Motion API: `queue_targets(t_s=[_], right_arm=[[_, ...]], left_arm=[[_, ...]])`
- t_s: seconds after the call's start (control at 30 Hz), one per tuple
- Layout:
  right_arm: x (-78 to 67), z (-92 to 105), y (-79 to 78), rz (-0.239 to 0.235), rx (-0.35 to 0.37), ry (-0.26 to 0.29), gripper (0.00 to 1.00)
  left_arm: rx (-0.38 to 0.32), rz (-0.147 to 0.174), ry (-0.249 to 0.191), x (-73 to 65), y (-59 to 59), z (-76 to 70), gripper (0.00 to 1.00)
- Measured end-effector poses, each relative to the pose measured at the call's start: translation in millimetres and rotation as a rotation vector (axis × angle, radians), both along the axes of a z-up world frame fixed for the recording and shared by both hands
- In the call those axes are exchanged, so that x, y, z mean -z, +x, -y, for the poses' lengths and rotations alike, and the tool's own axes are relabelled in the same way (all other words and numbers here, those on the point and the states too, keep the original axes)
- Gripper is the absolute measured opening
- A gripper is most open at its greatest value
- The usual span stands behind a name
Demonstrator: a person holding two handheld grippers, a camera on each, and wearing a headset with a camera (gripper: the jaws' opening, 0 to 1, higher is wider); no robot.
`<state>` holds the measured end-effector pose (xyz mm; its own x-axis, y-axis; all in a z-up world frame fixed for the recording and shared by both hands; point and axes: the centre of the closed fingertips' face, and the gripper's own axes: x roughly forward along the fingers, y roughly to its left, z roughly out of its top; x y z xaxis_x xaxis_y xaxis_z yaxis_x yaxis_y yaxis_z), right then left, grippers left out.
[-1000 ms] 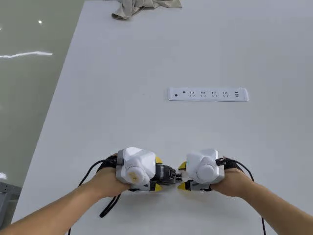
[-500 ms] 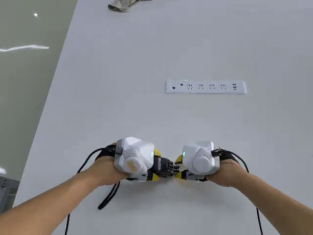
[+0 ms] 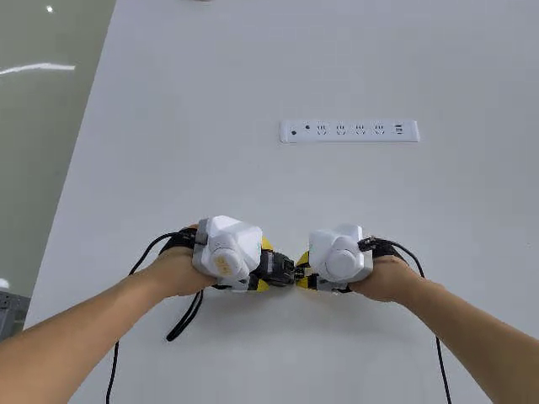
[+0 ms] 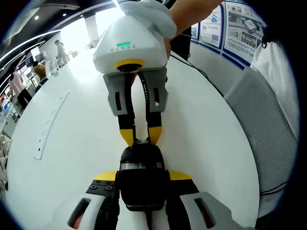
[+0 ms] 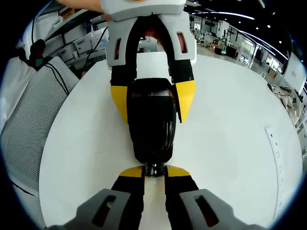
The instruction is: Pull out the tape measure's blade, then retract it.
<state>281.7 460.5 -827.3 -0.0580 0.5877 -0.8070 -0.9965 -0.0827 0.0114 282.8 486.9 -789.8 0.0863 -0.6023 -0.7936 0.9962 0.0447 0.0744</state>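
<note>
Two tools meet tip to tip above the tabletop (image 3: 253,93): left tool (image 4: 142,176) clamped on the tape measure (image 5: 152,124) to anchor it, right tool (image 4: 141,137) pinched on the end hook (image 5: 153,168) just ahead, likely so the blade can be drawn.

A long white workbench (image 3: 210,101) stands on glossy grey floor (image 3: 38,151), with perhaps a mesh chair (image 4: 261,129) beside it.
</note>
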Motion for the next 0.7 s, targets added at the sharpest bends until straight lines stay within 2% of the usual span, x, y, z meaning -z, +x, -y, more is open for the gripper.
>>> queue_targets(t_s=[0.13,0.43,0.7], right_arm=[[-0.6,0.4,0.0,-0.001,0.008,0.002,0.15],[-0.4,1.8,0.2,0.001,0.005,-0.002,0.13],[0.2,10.4,0.7,0.001,-0.003,-0.009,0.13]], left_arm=[[0.0,0.011,0.009,0.1,-0.5,-1.0,0.34],[-0.015,0.016,-0.004,-1.8,-0.3,-1.5,0.33],[-0.025,0.009,-0.005,-1.0,0.3,-1.9,0.32]])
